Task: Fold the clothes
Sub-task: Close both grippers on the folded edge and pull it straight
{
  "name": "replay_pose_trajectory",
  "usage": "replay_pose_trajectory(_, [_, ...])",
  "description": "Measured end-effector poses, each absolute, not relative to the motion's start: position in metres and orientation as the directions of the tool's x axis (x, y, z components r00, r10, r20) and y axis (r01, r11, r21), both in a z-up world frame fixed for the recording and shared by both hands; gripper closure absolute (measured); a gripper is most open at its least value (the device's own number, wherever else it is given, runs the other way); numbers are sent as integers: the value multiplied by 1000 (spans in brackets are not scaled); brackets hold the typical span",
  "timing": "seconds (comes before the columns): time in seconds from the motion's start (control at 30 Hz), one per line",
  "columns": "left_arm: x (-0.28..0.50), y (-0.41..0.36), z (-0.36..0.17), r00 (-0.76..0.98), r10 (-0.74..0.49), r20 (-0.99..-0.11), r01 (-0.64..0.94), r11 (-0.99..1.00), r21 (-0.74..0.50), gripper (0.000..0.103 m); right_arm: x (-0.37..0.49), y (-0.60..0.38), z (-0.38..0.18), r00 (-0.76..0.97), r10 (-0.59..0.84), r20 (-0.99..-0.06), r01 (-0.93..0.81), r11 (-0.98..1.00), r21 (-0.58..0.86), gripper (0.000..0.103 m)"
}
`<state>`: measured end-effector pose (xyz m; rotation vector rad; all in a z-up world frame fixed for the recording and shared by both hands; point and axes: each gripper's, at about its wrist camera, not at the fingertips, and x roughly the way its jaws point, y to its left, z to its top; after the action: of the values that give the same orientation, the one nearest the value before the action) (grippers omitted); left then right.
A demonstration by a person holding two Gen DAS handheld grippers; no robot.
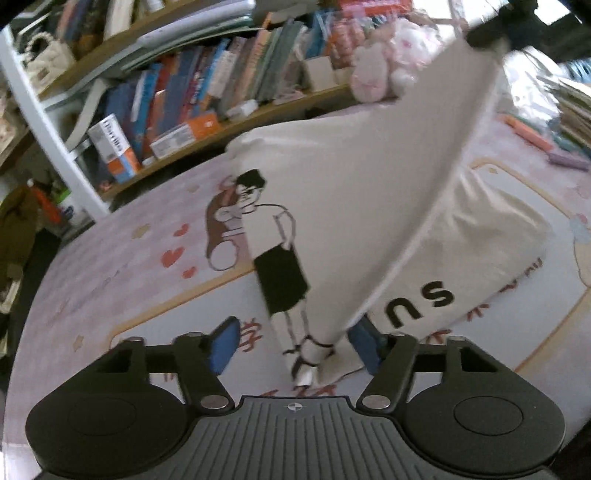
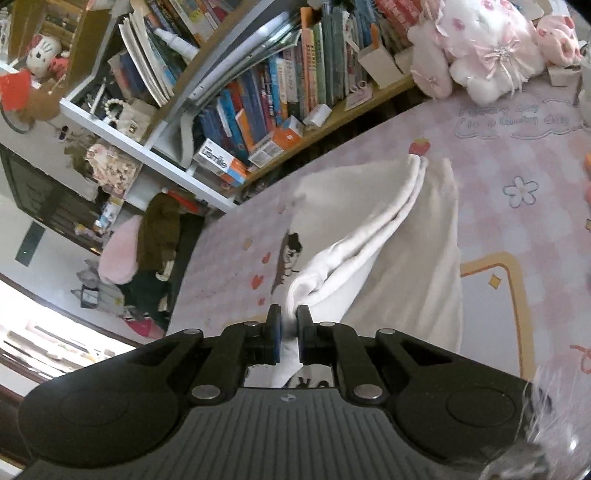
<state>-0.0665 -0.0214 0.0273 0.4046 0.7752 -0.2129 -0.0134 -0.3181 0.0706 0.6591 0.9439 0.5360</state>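
Note:
A cream T-shirt (image 1: 351,206) with a printed cartoon figure and black letters hangs in a stretched, tented sheet above the pink patterned mat (image 1: 122,266). My left gripper (image 1: 295,343) is open; its blue pads (image 1: 223,343) stand wide apart on either side of the shirt's low corner, not gripping it. My right gripper (image 2: 290,325) is shut on a bunched edge of the T-shirt (image 2: 373,236) and holds it up above the mat (image 2: 517,155). In the left wrist view the right gripper (image 1: 491,33) shows blurred at the top, at the shirt's raised end.
A bookshelf (image 1: 192,92) full of books runs along the far edge of the mat. Pink plush toys (image 2: 480,48) sit at the mat's far corner. Crayon-like sticks (image 1: 528,136) lie at the right. A pile of clothes and bags (image 2: 147,258) lies on the floor at left.

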Motion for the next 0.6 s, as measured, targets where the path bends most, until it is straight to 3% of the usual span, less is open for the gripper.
replay_pose_trajectory(0.1, [-67, -10, 25, 687, -27, -726, 320, 909, 268, 75, -19, -320, 55, 467, 638, -612, -100, 726, 680, 95])
replay_pose_trajectory(0.17, [-68, -4, 20, 670, -34, -742, 322, 914, 248, 83, -21, -319, 35, 438, 593, -676, -79, 774, 628, 95])
replay_pose_trajectory(0.33, [-67, 4, 15, 644, -79, -761, 311, 936, 166, 90, -24, -328, -40, 316, 544, -777, 46, 809, 585, 96])
replay_pose_trajectory(0.47, [-64, 10, 17, 634, -118, -764, 297, 950, 100, 99, -24, -329, -39, 323, 543, -775, 27, 813, 581, 94])
replay_pose_trajectory(0.6, [-75, 19, 49, 723, -133, -678, 230, 972, 54, 99, -22, -323, -40, 320, 546, -774, 14, 815, 580, 94])
